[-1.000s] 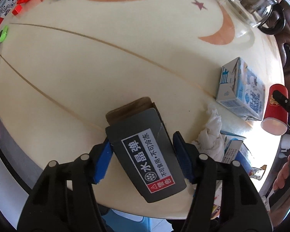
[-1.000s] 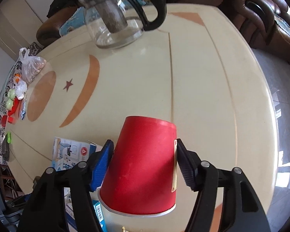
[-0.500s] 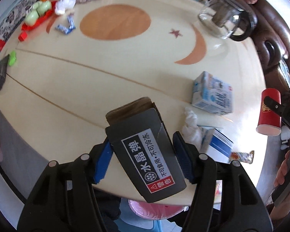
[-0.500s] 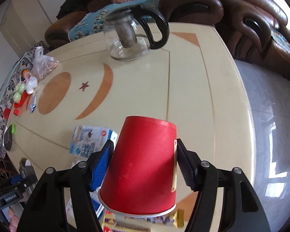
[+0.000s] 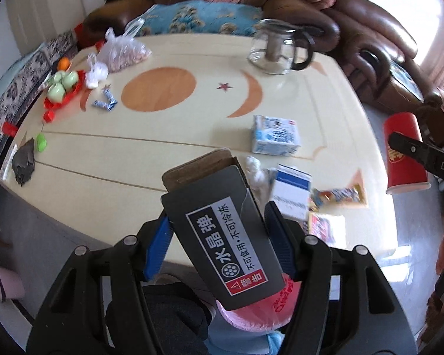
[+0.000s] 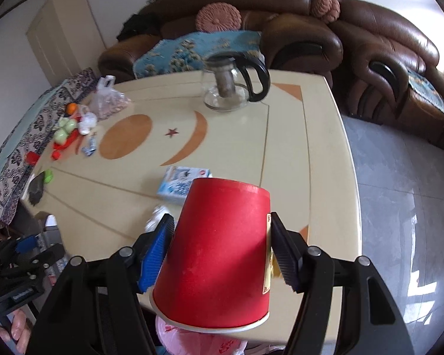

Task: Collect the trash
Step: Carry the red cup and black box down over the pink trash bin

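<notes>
Left gripper (image 5: 217, 230) squeezing a dark box (image 5: 222, 233) by its two sides, near the table (image 5: 162, 153) edge, over a pink bag (image 5: 260, 310). Right gripper (image 6: 219, 244) hugging a red cup (image 6: 219, 251), upside down. Both light, thin, easy to squash. Best held softly, mid-body.

The dark box (image 5: 222, 236) bears a label reading 水晶弹, 不可食用·不可冷冻 and, beneath those lines, a red 警告 warning triangle.

Left gripper (image 5: 219, 230): matte black plastic frame, silver screw heads, ribbed blue finger pads (image 5: 158, 241). Right gripper (image 6: 222, 244): same black frame, silver screws, ribbed blue pads (image 6: 157, 248). Bare-skinned hand (image 6: 17, 330) at lower left.
</notes>
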A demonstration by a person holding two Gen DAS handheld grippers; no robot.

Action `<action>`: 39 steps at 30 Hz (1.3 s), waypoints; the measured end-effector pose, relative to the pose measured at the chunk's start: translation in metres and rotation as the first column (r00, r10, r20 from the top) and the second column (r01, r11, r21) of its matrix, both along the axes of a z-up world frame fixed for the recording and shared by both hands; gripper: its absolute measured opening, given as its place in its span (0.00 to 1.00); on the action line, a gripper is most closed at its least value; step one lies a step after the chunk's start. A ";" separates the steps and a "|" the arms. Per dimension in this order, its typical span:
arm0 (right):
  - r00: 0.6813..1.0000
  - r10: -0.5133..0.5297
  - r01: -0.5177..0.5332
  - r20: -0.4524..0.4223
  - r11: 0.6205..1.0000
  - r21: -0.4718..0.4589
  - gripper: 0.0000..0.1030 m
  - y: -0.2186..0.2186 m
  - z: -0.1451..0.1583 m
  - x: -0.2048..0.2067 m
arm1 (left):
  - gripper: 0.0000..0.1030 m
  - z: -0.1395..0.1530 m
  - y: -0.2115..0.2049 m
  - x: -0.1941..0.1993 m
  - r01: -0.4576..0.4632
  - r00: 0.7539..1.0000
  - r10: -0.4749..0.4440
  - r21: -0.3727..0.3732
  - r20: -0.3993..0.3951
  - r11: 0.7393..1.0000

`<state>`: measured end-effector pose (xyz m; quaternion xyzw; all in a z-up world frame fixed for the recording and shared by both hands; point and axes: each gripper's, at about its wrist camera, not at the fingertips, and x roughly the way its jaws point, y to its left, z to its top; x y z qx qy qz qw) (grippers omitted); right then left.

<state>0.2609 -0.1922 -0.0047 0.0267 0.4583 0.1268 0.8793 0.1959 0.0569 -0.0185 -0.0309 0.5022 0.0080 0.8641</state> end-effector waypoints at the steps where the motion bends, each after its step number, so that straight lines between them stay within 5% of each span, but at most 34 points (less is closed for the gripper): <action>1: 1.000 0.005 -0.005 0.010 1.000 -0.002 0.61 0.001 0.003 -0.009 | 0.59 0.003 -0.004 -0.009 0.017 1.000 -0.017 0.005 0.008 1.000; 18: 0.983 0.085 -0.065 0.165 0.990 -0.123 0.62 0.022 0.013 -0.178 | 0.59 0.013 -0.056 -0.121 0.160 0.970 -0.175 0.099 0.167 0.982; 31: 0.982 0.057 -0.023 0.181 0.982 -0.186 0.62 0.023 -0.040 -0.241 | 0.59 -0.040 -0.081 -0.158 0.278 0.945 -0.287 0.081 0.156 0.957; 39: 0.992 0.020 0.004 0.128 0.982 -0.187 0.62 0.017 -0.080 -0.247 | 0.59 -0.080 -0.089 -0.153 0.304 0.949 -0.308 0.067 0.062 0.950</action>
